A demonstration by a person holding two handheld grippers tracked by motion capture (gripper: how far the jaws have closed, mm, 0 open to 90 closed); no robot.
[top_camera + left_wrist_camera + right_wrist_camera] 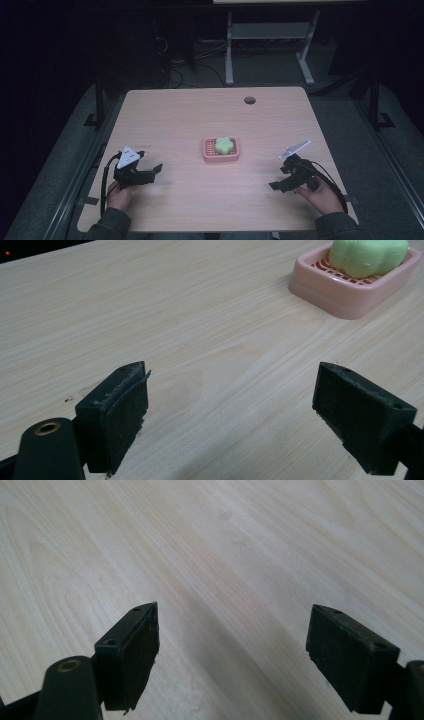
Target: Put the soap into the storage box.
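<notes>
A pink soap dish (221, 155) sits near the middle of the wooden table, with a green flower-shaped soap (224, 144) lying in it. In the left gripper view the dish (334, 290) and soap (367, 256) show at the upper right, well beyond the jaws. My left gripper (152, 171) rests low at the table's left, open, with nothing between its jaws (230, 415). At the right my right gripper (276, 185) is open too, over bare wood (232, 655), pointing toward the table's left front.
The light wooden table (190, 115) has a round cable hole (249, 100) near its far edge. Dark floor, cables and a white desk frame (229, 50) lie beyond the table. A hand and sleeve hold each gripper at the near edge.
</notes>
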